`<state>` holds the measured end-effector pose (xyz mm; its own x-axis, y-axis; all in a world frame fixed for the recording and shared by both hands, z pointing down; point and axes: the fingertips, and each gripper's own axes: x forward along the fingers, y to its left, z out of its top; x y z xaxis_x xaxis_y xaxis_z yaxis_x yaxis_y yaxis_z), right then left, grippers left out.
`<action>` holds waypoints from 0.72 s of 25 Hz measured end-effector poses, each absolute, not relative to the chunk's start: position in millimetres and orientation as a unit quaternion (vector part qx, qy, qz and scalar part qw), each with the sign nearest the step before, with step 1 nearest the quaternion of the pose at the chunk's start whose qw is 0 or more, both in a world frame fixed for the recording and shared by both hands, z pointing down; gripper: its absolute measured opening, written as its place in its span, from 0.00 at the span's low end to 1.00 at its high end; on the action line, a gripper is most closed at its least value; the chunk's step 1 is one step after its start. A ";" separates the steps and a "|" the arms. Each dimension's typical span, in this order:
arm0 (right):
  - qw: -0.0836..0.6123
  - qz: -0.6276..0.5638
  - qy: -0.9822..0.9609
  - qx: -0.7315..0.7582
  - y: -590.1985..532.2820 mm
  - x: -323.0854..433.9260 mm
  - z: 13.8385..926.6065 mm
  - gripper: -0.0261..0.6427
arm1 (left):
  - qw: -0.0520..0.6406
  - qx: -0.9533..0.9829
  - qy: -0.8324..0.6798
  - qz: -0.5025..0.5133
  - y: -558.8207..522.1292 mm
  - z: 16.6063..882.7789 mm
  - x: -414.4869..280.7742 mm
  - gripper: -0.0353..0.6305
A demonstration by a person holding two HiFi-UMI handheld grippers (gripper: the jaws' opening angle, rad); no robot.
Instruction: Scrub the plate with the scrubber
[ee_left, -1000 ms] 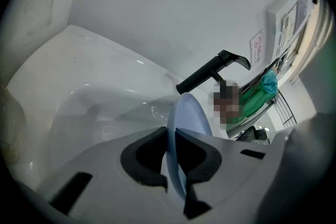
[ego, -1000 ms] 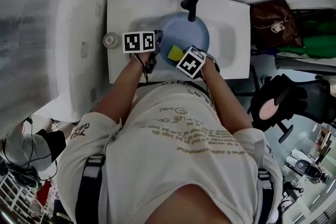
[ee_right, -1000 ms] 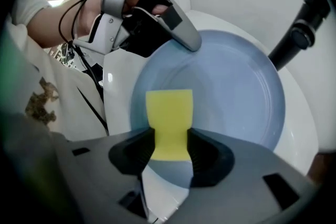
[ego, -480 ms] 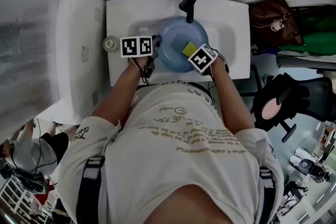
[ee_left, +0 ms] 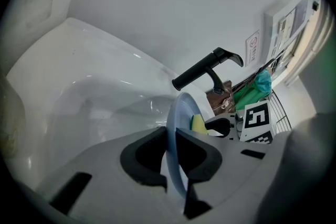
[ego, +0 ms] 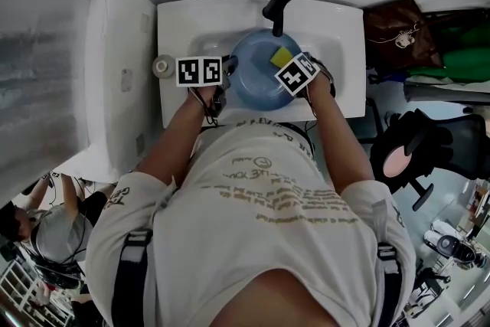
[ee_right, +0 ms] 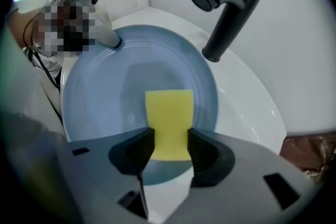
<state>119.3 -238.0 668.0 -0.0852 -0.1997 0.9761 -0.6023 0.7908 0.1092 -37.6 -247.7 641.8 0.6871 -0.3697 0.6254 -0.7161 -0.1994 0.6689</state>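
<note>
Over the white sink [ego: 337, 34], at left, my left tool [ee_left: 172, 162] was clamped narrow on the rim of the blue plate [ego: 256, 84], which sat in the basin below the black faucet [ego: 277, 4]. Further right, my right tool [ee_right: 169, 136] gripped the yellow scrubber [ee_right: 168, 113], pressed against the plate's face.

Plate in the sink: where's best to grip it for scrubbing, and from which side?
Take the plate by its thin left rim, coming from the left, a jaw on each face, as the left gripper does. That leaves its face free for the scrubber.
</note>
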 end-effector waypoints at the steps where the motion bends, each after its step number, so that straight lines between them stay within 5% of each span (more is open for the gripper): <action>1: 0.616 0.159 -0.720 0.278 -240.7 116.8 666.5 0.34 | 0.520 0.758 -0.357 0.167 -247.1 641.3 -37.3 0.11; 18: 0.580 0.208 -0.761 0.203 -228.7 48.9 648.8 0.34 | 0.495 0.769 -0.364 0.178 -248.0 634.8 -29.2 0.11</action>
